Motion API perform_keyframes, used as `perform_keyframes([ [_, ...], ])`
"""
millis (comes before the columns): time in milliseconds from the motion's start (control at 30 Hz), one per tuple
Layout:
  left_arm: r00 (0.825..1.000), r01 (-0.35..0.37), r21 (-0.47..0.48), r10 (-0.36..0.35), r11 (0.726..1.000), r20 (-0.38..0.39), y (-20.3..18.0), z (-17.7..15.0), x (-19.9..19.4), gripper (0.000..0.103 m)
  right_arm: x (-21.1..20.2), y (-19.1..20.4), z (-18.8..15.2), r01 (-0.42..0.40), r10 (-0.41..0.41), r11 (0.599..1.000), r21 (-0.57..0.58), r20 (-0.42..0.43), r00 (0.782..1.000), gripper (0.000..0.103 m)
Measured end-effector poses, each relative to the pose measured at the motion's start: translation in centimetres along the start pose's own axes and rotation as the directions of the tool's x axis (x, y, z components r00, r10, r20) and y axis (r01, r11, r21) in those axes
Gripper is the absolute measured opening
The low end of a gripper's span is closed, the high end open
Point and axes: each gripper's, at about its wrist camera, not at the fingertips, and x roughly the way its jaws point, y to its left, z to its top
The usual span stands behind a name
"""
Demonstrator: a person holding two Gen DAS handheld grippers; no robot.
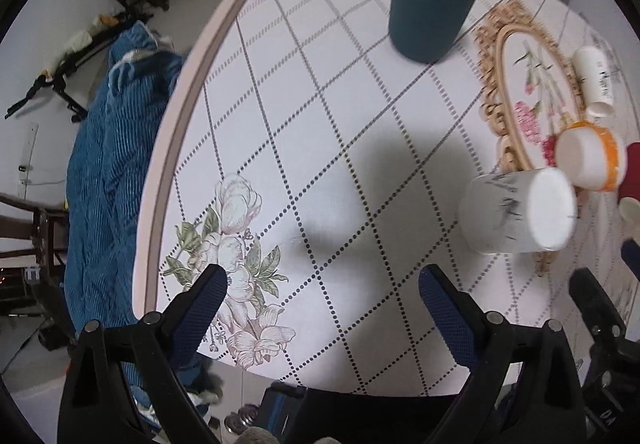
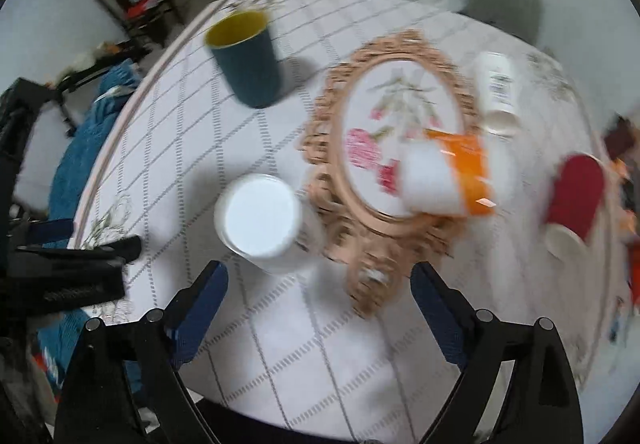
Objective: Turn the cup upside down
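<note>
You are hovering both grippers, left gripper and right gripper, fingers apart and gripping nothing, while the blue cup is standing upright at the table's far left, awaiting approach.

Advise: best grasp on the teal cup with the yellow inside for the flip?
Take the teal cup across its outer wall around mid-height, coming in level from the near side. It stands upright, mouth up, with straight handle-free sides and bare tablecloth around it, so a side pinch probably allows the roll-over. The left gripper is open and faces it most directly.
</note>
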Motion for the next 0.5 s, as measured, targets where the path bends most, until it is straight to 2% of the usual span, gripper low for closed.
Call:
perform_keyframes([
  [200,0.996,0.037,0.008,-0.038,0.999,0.08,-0.7,-1.1,-4.2,0.099,-4.5,-2.6,-1.1,0.125,-0.13,0.988,0.088,0.048,0.99,0.096],
  [333,0.99,0.049,0.018,-0.051,0.999,0.129,-1.3,-1.4,-6.4,0.1,-7.2,-3.5,-1.4,0.136,-0.146,0.983,0.124,0.079,0.986,0.096],
  [500,0.977,0.044,0.025,-0.048,0.999,0.21,-1.8,-3.4,-10.3,0.1,-11.3,-3.9,-2.2,0.128,-0.146,0.982,0.139,0.131,0.981,0.096],
])
